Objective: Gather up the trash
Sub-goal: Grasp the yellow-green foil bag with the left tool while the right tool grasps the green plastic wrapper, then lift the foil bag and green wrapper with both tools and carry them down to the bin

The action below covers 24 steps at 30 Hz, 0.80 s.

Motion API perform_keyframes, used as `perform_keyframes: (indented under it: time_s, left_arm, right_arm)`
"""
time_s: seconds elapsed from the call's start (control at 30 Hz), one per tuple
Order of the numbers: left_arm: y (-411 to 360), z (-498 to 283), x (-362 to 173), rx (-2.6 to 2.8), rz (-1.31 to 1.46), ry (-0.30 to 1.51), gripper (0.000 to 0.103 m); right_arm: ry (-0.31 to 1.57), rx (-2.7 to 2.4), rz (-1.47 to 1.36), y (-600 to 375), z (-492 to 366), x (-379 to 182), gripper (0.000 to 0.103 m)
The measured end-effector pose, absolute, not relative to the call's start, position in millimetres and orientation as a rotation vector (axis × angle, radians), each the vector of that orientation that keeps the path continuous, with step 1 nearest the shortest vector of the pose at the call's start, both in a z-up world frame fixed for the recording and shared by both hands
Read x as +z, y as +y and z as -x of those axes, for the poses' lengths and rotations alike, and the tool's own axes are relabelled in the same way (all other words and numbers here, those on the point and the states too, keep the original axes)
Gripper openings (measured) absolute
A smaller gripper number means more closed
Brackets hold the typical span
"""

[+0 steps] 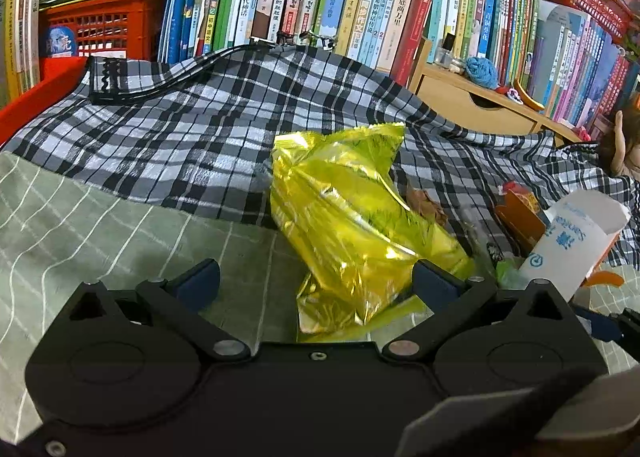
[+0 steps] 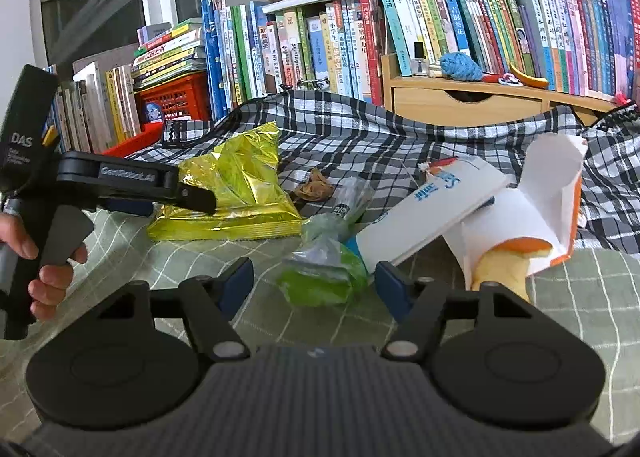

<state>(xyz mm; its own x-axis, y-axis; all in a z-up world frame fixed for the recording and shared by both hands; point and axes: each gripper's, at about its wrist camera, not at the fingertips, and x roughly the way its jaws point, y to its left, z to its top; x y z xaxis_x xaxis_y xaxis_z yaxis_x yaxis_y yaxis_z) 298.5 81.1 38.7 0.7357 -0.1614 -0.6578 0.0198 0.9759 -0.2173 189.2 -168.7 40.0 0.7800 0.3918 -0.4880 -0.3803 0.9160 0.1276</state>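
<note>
A crinkled yellow foil bag (image 1: 340,217) lies where the green checked cloth (image 1: 100,225) meets the plaid cloth (image 1: 200,129). My left gripper (image 1: 316,285) stands open around the bag's near end, which sits close to the right finger and well apart from the left one. In the right wrist view the same bag (image 2: 236,193) shows with the left gripper (image 2: 176,209) reaching over it. My right gripper (image 2: 316,289) is open, with a crumpled green plastic bag (image 2: 320,277) between its fingers and small gaps on both sides.
A white carton (image 2: 432,209) leans beside the green bag, and an open white and orange carton (image 2: 552,197) holds a yellow peel (image 2: 500,269). A brown crumpled scrap (image 2: 314,187) lies on the plaid cloth. Book rows, a red crate (image 2: 176,97) and a wooden drawer unit (image 2: 460,101) stand behind.
</note>
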Motion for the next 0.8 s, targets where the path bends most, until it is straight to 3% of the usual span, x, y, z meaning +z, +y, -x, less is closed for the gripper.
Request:
perform_keyframes:
  time_s: [0.07, 0.13, 0.27, 0.33, 0.4, 0.57, 0.67, 0.8]
  left_arm:
    - [80, -301, 38, -0.102, 0.202, 0.725, 0.094]
    - [78, -303, 37, -0.110, 0.207, 0.728, 0.089]
    - [77, -303, 34, -0.122, 0.216, 0.728, 0.084]
    - [77, -303, 33, -0.128, 0.221, 0.718, 0.077]
    - [80, -303, 32, -0.136, 0.241, 0.717, 0.067]
    - [86, -301, 36, -0.160, 0.277, 0.698, 0.029]
    - [88, -298, 39, -0.159, 0.284, 0.686, 0.019]
    - [91, -295, 40, -0.159, 0.312, 0.678, 0.015]
  right_arm:
    - [0.530, 0.418, -0.025, -168, -189, 40, 0.065]
    - [0.527, 0.402, -0.015, -167, -190, 38, 0.050]
    - [0.492, 0.355, -0.008, -168, -187, 38, 0.041]
    - [0.472, 0.343, 0.015, -167, -184, 41, 0.027]
    - [0.457, 0.333, 0.020, -168, -182, 42, 0.024]
    - [0.429, 0.320, 0.003, -173, -179, 47, 0.024]
    - [0.411, 0.317, -0.014, -177, -175, 49, 0.024]
    - [0.389, 0.305, -0.010, -179, -169, 53, 0.024]
